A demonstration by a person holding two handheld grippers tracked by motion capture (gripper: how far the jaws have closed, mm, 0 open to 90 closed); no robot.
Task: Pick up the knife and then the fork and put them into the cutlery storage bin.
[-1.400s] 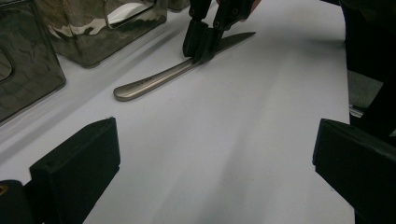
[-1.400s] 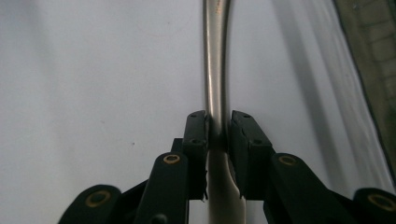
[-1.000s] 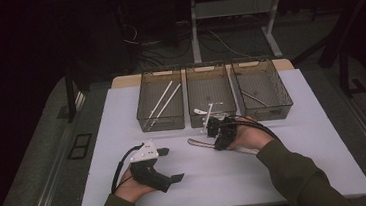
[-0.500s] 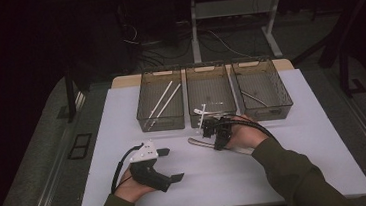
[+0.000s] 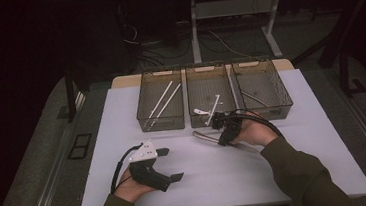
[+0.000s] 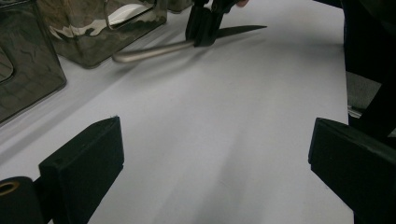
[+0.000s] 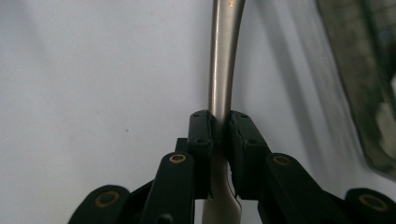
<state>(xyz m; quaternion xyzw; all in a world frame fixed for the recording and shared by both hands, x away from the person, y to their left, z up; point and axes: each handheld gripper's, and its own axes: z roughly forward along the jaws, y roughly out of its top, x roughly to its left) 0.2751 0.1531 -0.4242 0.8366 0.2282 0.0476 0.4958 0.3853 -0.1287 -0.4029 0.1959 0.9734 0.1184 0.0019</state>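
Gripping a metal knife (image 7: 223,70) right around the middle, the right gripper (image 5: 222,134) has its jaws clamped tight on the handle; in the right gripper view you can see both pads squeezing the steel from either side. In the high view the knife sits just in front of the middle bin (image 5: 210,93), handle end pointing left toward the left bin (image 5: 162,101), blade running back under the right hand (image 5: 253,131). From the left gripper view it looks like the handle end (image 6: 140,52) is a bit off the table, though it's blurry there.

The left gripper (image 5: 164,165) is parked near the front edge of the white table (image 5: 296,163), well away from the knife, jaws spread wide with nothing between them.

Bins: left one has two white sticks (image 5: 163,102), the middle has white plastic cutlery (image 5: 210,108), and the right bin (image 5: 262,88) has something thin I can't make out.
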